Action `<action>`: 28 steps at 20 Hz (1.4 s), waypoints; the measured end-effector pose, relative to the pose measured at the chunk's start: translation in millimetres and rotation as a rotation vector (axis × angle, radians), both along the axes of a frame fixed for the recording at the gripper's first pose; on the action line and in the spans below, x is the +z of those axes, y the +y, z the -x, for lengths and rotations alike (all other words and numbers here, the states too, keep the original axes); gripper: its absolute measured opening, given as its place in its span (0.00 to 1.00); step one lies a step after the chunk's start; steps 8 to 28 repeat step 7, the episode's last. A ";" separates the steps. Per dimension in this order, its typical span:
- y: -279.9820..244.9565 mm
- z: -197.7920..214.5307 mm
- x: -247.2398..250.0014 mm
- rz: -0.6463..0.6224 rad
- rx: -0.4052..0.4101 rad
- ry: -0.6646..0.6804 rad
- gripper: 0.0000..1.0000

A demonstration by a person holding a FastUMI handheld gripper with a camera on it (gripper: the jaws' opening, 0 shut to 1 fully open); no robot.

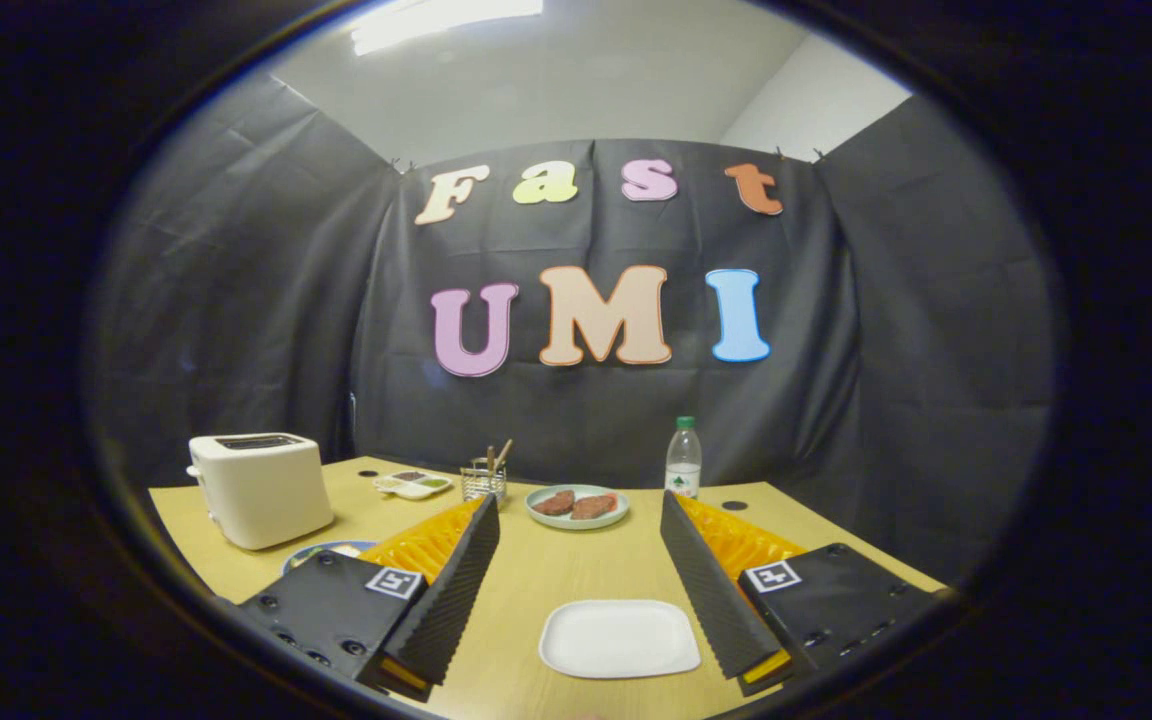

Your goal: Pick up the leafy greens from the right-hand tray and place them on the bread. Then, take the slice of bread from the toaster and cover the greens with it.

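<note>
1. Wood-topped table (536,570) runs from under my tool to the booth's cloth wall, and all the task's things stand on it.
2. My gripper (578,520) is spread wide with nothing between its fingers or in its grasp. It points straight down the table.
3. The white toaster (261,488) stands ahead and to the left, beyond my left finger, with its slot facing up. The slot looks dark and I cannot tell whether a slice sits in it. Judging by that, any reach for it would swing left and come down from above.
4. A white square plate (619,638) lies flat between my fingers, close in, with a bare top. I see no bread on it.
5. A round pale plate (536,510) lies just beyond my fingertips and carries two brown patties (576,504) side by side.
6. A blue-rimmed dish (331,549) peeks out by the toaster's foot, half hidden behind my left finger. I cannot make out what it holds.
7. A water bottle (683,460) stands upright beyond my right fingertip.
8. A wire holder (483,482) with sticks stands beyond my left fingertip.
9. A small divided tray (414,485) sits between the holder and the toaster. One compartment shows a green dab, too small to call leafy greens. Where the greens lie I cannot say.
</note>
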State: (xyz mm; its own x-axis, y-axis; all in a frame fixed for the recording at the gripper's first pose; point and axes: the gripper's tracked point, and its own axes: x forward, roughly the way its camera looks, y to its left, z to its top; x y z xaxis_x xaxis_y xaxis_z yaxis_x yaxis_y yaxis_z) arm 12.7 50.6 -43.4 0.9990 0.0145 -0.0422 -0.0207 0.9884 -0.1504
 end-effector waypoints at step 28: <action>3.9 9.1 -8.4 0.040 0.030 0.027 1.00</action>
